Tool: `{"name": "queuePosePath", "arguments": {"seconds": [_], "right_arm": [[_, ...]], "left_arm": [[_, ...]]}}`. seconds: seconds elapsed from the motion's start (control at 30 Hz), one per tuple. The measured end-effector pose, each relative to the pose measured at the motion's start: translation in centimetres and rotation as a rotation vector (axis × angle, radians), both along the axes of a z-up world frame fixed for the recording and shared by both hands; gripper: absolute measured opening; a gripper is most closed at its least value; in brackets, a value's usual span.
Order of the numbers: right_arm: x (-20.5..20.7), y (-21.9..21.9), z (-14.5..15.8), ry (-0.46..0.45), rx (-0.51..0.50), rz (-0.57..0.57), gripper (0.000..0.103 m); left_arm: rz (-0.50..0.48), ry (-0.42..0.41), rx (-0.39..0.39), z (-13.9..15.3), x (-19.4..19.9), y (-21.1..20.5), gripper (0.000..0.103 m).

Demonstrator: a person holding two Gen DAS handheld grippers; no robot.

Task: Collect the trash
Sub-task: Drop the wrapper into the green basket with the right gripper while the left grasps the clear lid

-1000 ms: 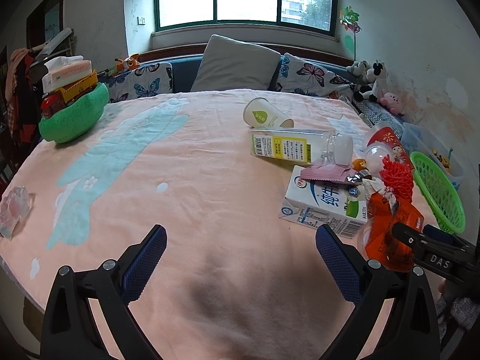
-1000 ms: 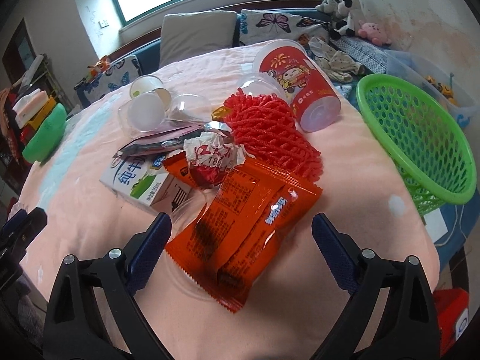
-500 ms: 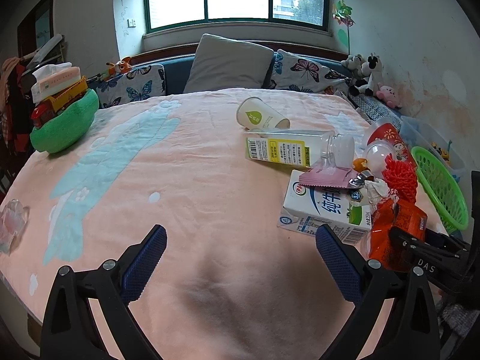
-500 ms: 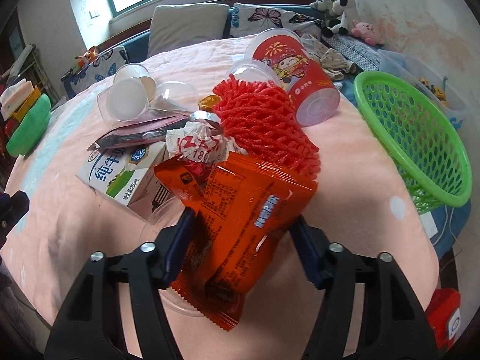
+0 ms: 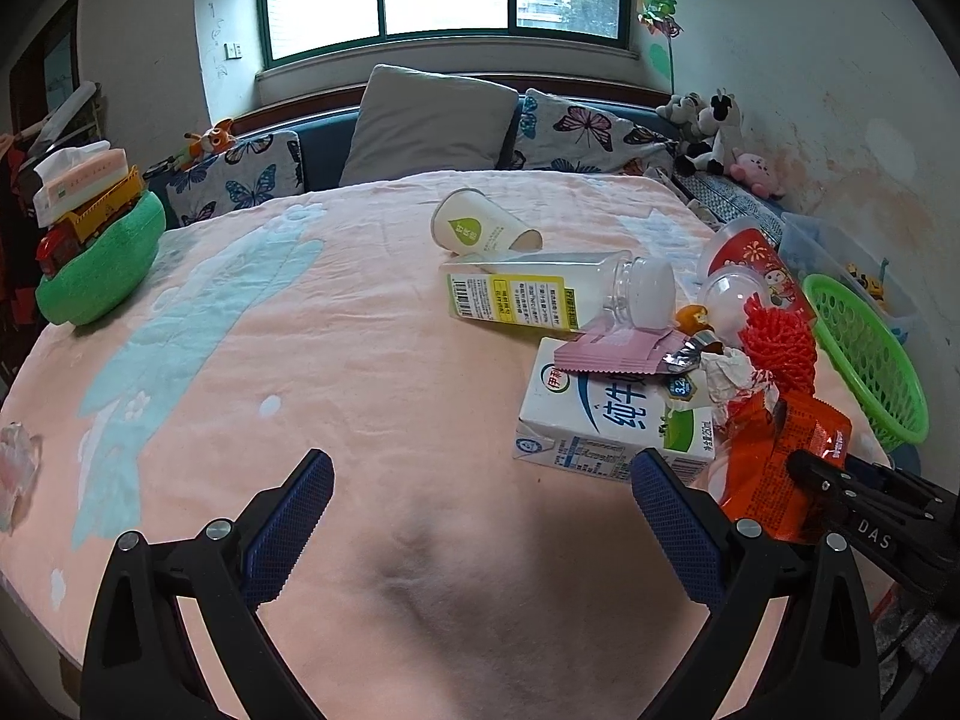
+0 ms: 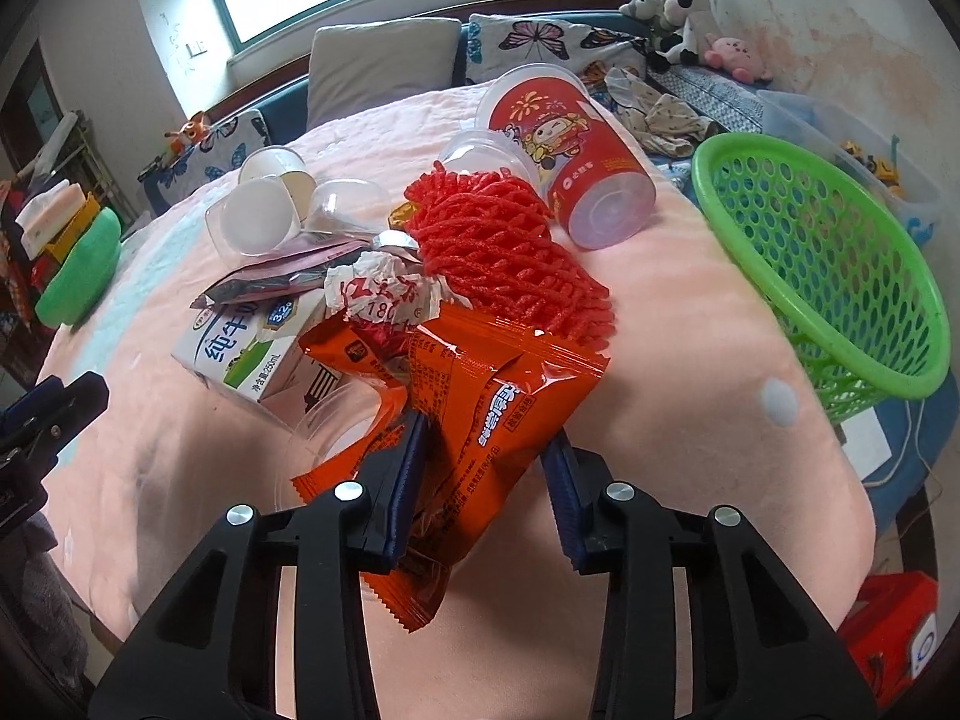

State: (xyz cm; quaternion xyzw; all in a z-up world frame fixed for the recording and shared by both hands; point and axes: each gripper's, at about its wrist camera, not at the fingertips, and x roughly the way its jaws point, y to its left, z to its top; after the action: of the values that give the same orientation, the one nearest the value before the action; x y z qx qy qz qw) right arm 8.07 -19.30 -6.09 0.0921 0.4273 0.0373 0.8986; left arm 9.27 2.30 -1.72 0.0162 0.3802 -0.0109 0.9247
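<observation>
An orange snack wrapper (image 6: 480, 384) stands crumpled between the pads of my right gripper (image 6: 485, 435), whose jaws are closing and pressing on it. Behind the wrapper lie a crumpled red-and-white paper (image 6: 378, 294), a red foam net (image 6: 498, 246), a milk carton (image 6: 240, 354) and a tipped red cup (image 6: 576, 138). To the right is the green mesh basket (image 6: 840, 252). My left gripper (image 5: 480, 462) hangs open over bare pink blanket, left of the milk carton (image 5: 600, 420). The left wrist view also shows the orange wrapper (image 5: 780, 462).
Farther back lie a clear bottle (image 5: 540, 294), a paper cup (image 5: 480, 228) and a pink sachet (image 5: 612, 348). A green plush bowl (image 5: 102, 264) with toys sits far left. Pillows (image 5: 426, 120) line the back. The bed edge drops off right of the basket, near a red box (image 6: 888, 630).
The right jaws went from wide apart to pinched on the orange wrapper, which buckled upward. The left gripper drifted slightly toward the trash pile, still open.
</observation>
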Motion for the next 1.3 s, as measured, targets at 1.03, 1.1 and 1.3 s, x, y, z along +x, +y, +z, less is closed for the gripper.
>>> {"name": "queuePosePath", "arguments": {"seconds": [1.03, 1.1, 1.3], "right_arm": [[-5.2, -8.6, 5.1, -0.173, 0.025, -0.072, 0.030], [-5.4, -9.7, 5.1, -0.178, 0.023, -0.088, 0.030], [-5.4, -12.6, 4.8, -0.184, 0.025, -0.126, 0.030]], "left_arm": [[-0.216, 0.146, -0.071, -4.0, -1.1, -8.3, 0.096], [-0.241, 0.155, -0.075, -4.4, -1.1, -9.3, 0.096], [-0.276, 0.179, -0.073, -5.6, -0.5, -12.1, 0.096]]}}
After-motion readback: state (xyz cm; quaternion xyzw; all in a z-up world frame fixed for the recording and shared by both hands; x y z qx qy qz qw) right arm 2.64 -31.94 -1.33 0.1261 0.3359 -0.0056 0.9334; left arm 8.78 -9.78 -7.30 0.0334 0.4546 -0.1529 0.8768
